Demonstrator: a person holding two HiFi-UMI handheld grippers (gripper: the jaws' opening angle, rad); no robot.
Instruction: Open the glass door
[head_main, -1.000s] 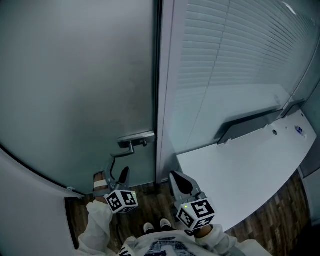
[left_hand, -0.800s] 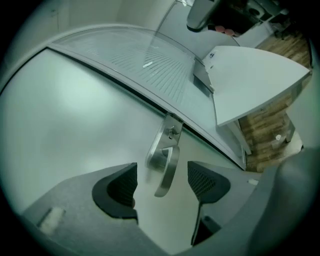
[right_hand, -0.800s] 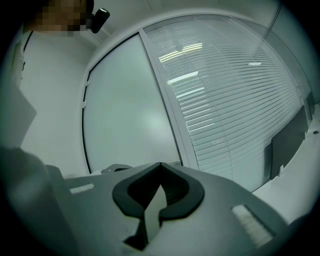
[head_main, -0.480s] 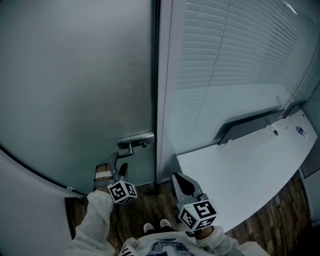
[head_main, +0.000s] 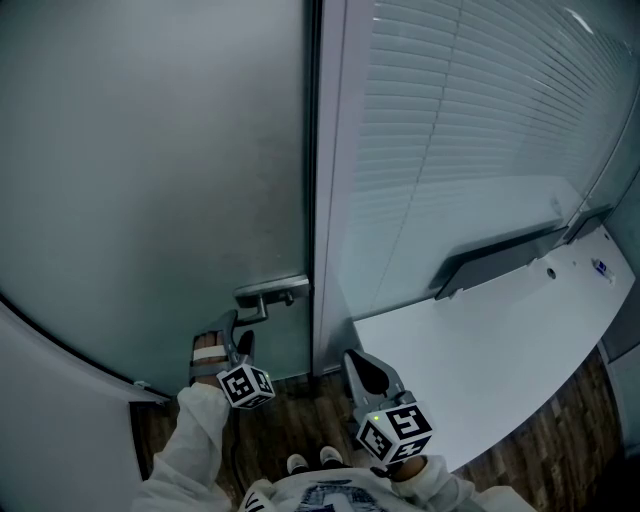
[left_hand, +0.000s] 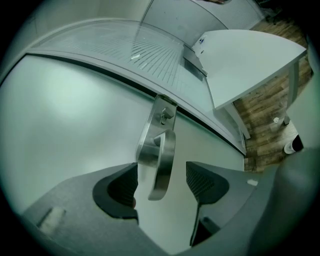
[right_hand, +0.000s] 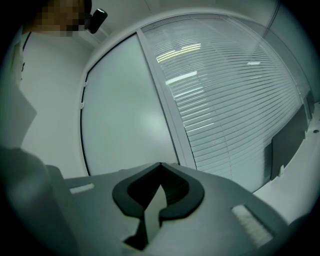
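Left gripper view puts the brushed-steel lever handle (left_hand: 167, 145) of the frosted glass door (left_hand: 65, 110) between the jaws of my left gripper (left_hand: 161, 172). They have just been closing a little, yet they stand apart, with neither pad touching the metal. The door lies flush with its grey frame (head_main: 328, 200), at the far left. My right gripper (right_hand: 160, 167) hangs near, right of the handle, beside the white tabletop (head_main: 500, 340), its jaws pressed together on nothing.
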